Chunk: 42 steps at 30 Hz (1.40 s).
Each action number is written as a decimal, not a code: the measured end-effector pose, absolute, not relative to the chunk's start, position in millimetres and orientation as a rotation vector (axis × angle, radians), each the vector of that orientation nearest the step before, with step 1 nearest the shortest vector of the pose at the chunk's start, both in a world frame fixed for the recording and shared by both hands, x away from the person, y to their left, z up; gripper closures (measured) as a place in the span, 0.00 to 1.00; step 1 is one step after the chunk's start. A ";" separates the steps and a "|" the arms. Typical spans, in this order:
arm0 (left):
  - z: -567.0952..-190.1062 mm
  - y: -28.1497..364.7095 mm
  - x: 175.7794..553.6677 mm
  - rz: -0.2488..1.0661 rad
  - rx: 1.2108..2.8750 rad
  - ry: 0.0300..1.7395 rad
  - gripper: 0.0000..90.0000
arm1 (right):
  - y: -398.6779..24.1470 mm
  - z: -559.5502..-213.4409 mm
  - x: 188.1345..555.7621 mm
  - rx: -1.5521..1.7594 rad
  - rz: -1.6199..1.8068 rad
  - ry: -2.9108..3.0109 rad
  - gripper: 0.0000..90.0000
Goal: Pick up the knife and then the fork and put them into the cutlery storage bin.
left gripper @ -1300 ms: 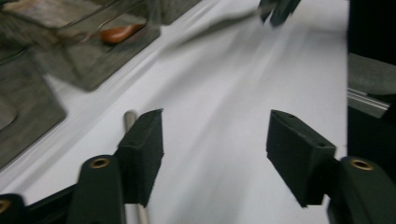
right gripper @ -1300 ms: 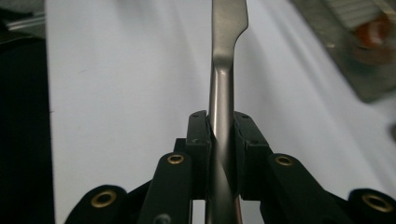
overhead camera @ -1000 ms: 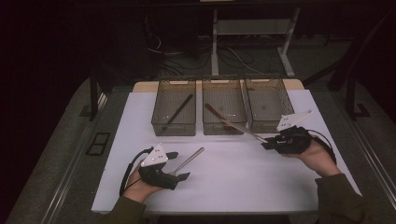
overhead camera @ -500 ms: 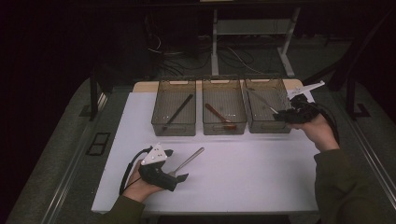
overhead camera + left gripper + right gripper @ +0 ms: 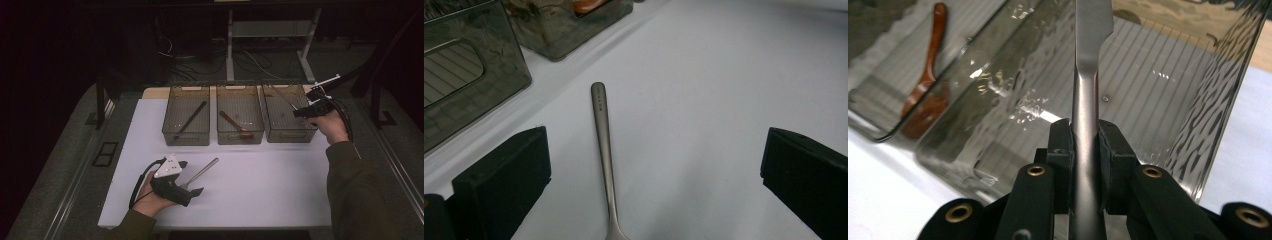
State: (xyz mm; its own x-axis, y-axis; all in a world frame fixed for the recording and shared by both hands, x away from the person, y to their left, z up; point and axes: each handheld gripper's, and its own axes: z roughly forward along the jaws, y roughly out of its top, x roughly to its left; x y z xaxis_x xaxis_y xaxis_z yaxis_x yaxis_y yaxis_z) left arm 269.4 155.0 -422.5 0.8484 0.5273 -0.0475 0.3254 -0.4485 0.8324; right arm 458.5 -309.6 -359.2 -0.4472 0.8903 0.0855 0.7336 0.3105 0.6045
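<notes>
Along the far edge of the white tabletop (image 5: 260,195) stand three smoky clear bins in a row, and the right gripper (image 5: 306,111) now hangs over the right bin (image 5: 289,131), its jaws pinched tight on the handle of a metal knife (image 5: 1087,100) whose blade points out over the bin's ribbed floor. A second ago that gripper was well nearer the person, over the open mat just short of the bins; half a second ago it had reached the bin's near right corner, so the knife has been carried steadily from the table to its bin. The likely meaning is a sort by kind: the left bin (image 5: 186,131) already holds a dark slender utensil (image 5: 190,120), the middle bin (image 5: 240,132) a wooden spoon (image 5: 234,124), and the knife looks set to be released into the third. Toward the near left corner the left gripper (image 5: 192,186) has stayed in place across all three moments, jaws spread wide on either side of a metal spoon (image 5: 603,150) that lies flat on the table, handle pointing toward the bins, touched by neither jaw. That piece is probably next, though no bin is plainly marked for it.
</notes>
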 end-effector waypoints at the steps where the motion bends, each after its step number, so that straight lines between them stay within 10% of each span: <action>1: -422.5 154.8 269.3 0.270 2.078 0.621 0.00 | -308.5 -360.8 460.5 1.496 0.848 2.312 0.87; 21: -423.7 151.3 268.3 0.239 2.106 0.594 0.00 | -300.8 -386.2 475.9 1.578 0.671 2.366 0.85; 42: -423.3 153.2 268.9 0.238 2.101 0.607 0.00 | -313.9 -339.4 432.1 1.381 1.091 2.257 0.41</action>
State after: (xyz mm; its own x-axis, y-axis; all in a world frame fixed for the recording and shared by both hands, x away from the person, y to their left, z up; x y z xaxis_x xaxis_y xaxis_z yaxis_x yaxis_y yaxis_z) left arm 268.9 153.2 -423.3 0.8606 0.5058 -0.0593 0.3311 -0.4673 0.8198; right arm 432.1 -313.9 -339.4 -0.5045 0.8514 0.1434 0.6414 0.2584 0.7223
